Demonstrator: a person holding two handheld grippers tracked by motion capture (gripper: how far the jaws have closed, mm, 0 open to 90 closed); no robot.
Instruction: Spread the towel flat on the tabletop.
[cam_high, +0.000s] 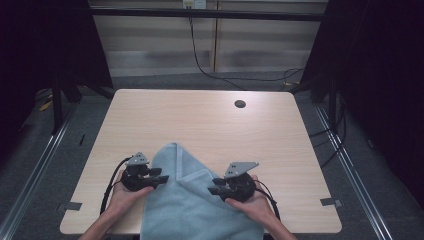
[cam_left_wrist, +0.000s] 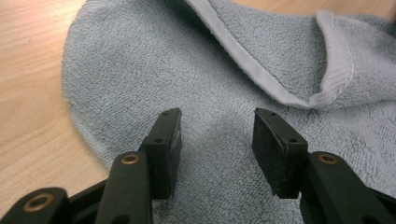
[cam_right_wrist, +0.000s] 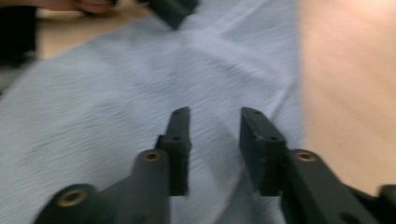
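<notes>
Right now a light blue towel (cam_high: 195, 200) lies on the near half of the wooden table (cam_high: 200, 120), its near edge hanging over the table's front edge, and the person has a gripper on either side of it. One corner is folded over on top of the rest, so a hemmed edge runs slanting across the cloth.

Seen from the high view, the left gripper (cam_high: 159, 179) sits at the towel's left border, its jaws pointing inward over the cloth. In the left gripper view (cam_left_wrist: 217, 140) the 2 black jaws stand apart with nothing pinched between them; flat terry cloth lies below and ahead of the gap. Beyond the jaw tips, up and to their right, the folded corner's pale hem (cam_left_wrist: 261, 77) crosses the cloth. To the left of the left jaw the towel's rounded edge ends and bare wood begins.

The right gripper (cam_high: 216, 190) rests at the towel's right side, near the folded flap, jaws pointing inward toward the other gripper. In the right gripper view (cam_right_wrist: 215, 149), which is blurred, its jaws are also parted and hold nothing; towel fills the space between and ahead of them, and the table's bare surface lies off past the right jaw. At the far top of that view, well ahead of the tips, part of the other gripper sits at the towel's opposite side.
</notes>
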